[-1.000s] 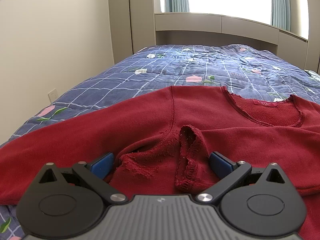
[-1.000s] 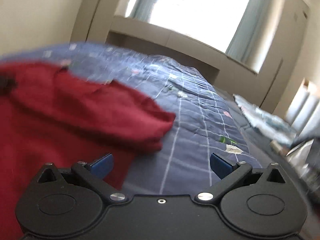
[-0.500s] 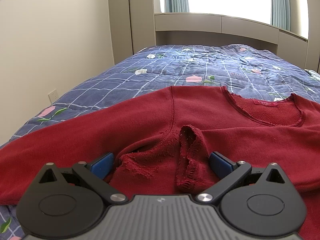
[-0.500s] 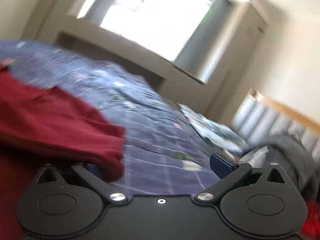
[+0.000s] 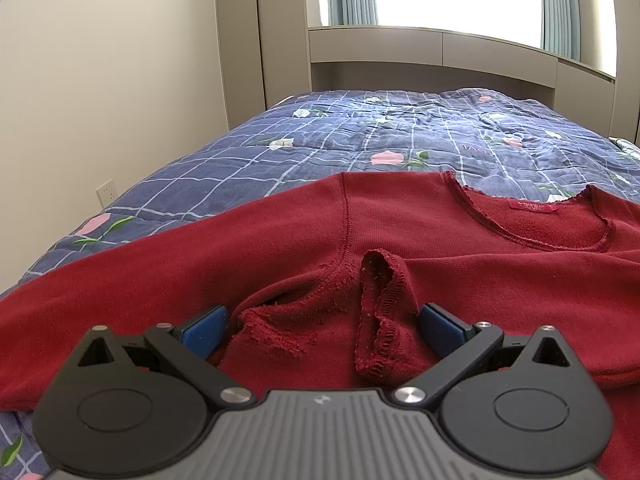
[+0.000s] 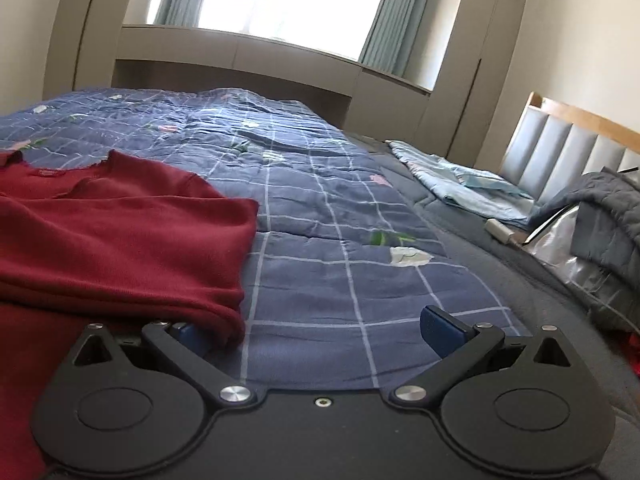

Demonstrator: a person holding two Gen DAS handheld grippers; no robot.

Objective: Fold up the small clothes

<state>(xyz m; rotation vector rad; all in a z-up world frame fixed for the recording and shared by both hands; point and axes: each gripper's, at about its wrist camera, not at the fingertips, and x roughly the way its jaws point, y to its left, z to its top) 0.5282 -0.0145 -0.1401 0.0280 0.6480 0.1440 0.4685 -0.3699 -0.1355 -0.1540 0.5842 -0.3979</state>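
A dark red long-sleeved top (image 5: 400,232) lies front-up on the blue checked quilt (image 5: 360,140), neckline towards the far side. One sleeve is folded across its chest, the frayed cuff (image 5: 380,312) lying between the blue pads of my left gripper (image 5: 322,326), which is open just above the cloth. In the right wrist view the top (image 6: 120,240) fills the left side, its folded edge draped over the left fingertip. My right gripper (image 6: 316,330) is open and empty over the quilt (image 6: 340,240) beside the top.
A wall with a socket (image 5: 106,192) runs along the bed's left side. A built-in ledge and window (image 5: 440,44) stand at the far end. A light blue cloth (image 6: 460,184), a grey padded jacket (image 6: 600,216) and a padded headboard (image 6: 560,140) are at the right.
My right gripper has swung right and steadied, leaving the folded sleeve lying on the top. The left gripper has stayed still.
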